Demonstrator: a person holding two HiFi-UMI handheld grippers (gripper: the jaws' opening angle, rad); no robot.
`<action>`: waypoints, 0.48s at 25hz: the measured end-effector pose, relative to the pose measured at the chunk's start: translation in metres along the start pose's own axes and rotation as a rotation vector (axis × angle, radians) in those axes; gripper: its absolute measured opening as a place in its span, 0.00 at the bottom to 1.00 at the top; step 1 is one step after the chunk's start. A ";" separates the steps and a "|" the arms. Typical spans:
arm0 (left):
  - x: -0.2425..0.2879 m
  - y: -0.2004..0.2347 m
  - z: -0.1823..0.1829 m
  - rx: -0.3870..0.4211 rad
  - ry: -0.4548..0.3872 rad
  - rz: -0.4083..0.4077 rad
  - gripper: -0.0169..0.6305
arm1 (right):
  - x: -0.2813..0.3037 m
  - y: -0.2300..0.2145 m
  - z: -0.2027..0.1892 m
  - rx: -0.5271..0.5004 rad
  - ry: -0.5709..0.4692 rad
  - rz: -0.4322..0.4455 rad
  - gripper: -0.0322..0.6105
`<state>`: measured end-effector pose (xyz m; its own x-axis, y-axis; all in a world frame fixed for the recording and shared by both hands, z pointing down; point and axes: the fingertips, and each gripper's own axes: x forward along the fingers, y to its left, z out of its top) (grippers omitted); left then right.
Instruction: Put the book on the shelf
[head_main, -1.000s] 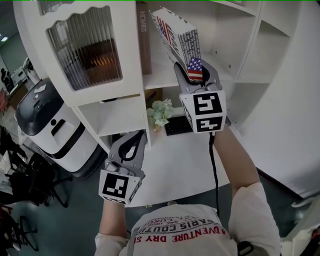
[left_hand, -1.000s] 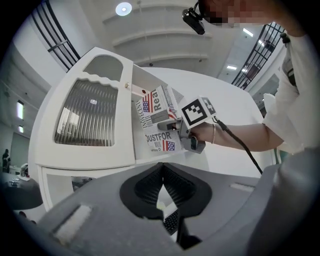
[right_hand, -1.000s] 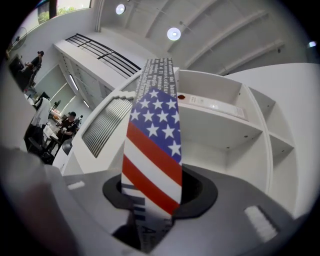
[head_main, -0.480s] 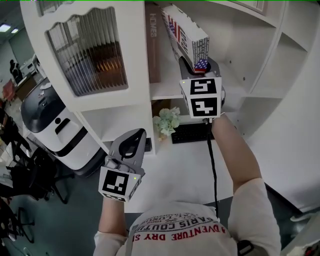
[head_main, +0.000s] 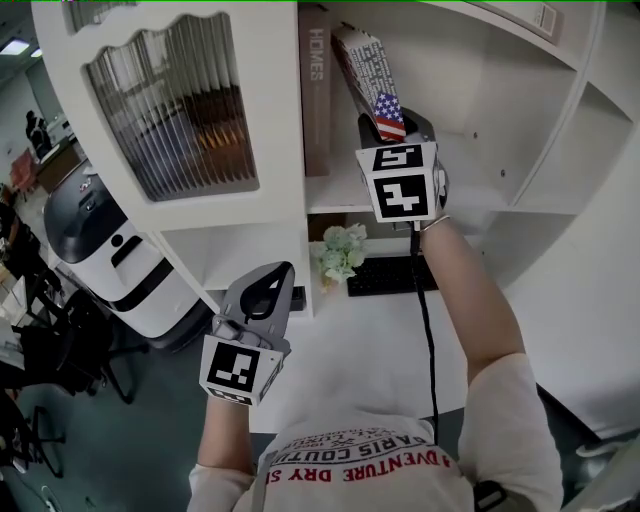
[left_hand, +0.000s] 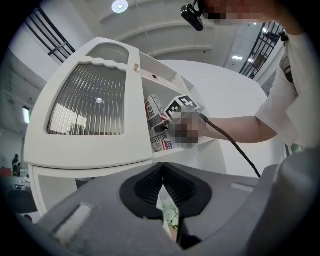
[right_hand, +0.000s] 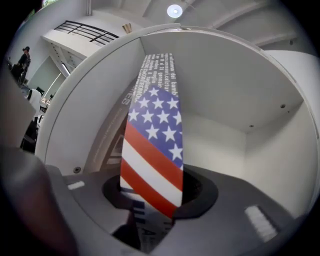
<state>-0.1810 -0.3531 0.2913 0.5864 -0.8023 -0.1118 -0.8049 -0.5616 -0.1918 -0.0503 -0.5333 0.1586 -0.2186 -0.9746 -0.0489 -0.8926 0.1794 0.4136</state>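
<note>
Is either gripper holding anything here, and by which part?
Right gripper clamps the book by its lower, flag-striped end; left gripper holds nothing.

The book (head_main: 370, 75), stars-and-stripes down its spine, stands tilted in an open compartment of the white shelf (head_main: 470, 100).

We log a white shelf unit (head_main: 480, 130) across the far side: open compartments to the right, a door of ribbed glass (head_main: 170, 110) on its left. A white desktop (head_main: 360, 340) runs beneath and toward us. A dark keyboard (head_main: 385, 275) lies at its far edge, with a small pale-green plant (head_main: 340, 252) just left of it. Left of the unit stands a rounded white-and-black machine (head_main: 105, 250). The floor (head_main: 140, 440) is dark grey, with dark chairs (head_main: 45, 350) crowded at far left. On the right is a plain white surface (head_main: 600, 260); wall or panel, we cannot tell. Overhead, a round ceiling lamp (left_hand: 119, 6) is lit. A black railing (right_hand: 87, 31) runs high up on the left.
</note>
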 end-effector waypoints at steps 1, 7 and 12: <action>0.001 0.001 -0.002 -0.002 0.003 0.003 0.03 | 0.004 0.001 0.000 -0.006 0.002 -0.002 0.30; 0.009 0.007 -0.013 -0.007 0.021 0.019 0.03 | 0.030 0.013 -0.002 -0.036 0.048 0.062 0.33; 0.013 0.014 -0.016 -0.006 0.028 0.037 0.03 | 0.045 0.016 -0.002 -0.011 0.058 0.106 0.37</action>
<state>-0.1862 -0.3746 0.3025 0.5535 -0.8278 -0.0914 -0.8265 -0.5325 -0.1824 -0.0731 -0.5746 0.1648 -0.2885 -0.9563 0.0478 -0.8612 0.2810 0.4236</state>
